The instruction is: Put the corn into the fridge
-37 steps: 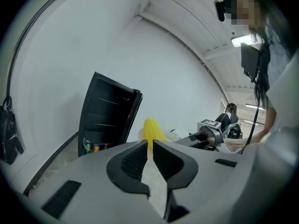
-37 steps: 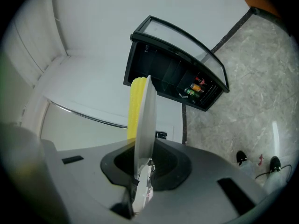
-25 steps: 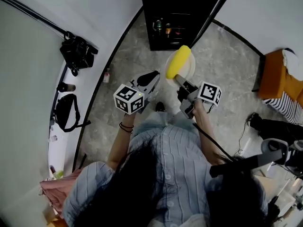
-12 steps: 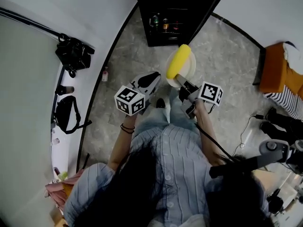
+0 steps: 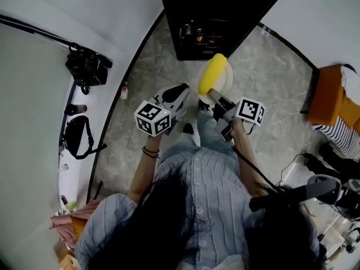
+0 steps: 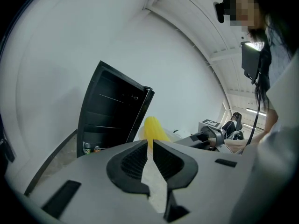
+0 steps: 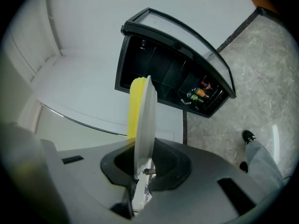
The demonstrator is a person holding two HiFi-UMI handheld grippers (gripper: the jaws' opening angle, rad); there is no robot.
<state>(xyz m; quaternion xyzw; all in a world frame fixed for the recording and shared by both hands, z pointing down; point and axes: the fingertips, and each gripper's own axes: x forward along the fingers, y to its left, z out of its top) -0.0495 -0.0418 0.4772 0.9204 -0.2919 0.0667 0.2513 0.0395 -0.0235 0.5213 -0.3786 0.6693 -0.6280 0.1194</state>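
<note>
The plate (image 5: 225, 81) is gripped at its near rim by the right gripper (image 5: 215, 98), whose jaws are clamped on the thin edge. It is carried just short of the open fridge (image 5: 209, 4), in line with the opening. The corn (image 5: 212, 73) lies loose on the plate, with one end pointed toward the fridge. The left gripper (image 5: 181, 92) is held beside the plate, on the side away from the fridge door (image 5: 251, 17). Its jaws are drawn nearly together and nothing is held between them.

Hazards to be expected:

- The plate is supported at a single point on its rim. If it pivots or slips in the pads, the corn is likely to roll off onto the floor in front of the fridge.
- No restraint is applied to the corn. A sudden stop at the fridge could send it forward.
- A shelf edge, the door or the bottles (image 5: 197, 34) low in the fridge could be struck if the plate is inserted at the wrong height.
</note>
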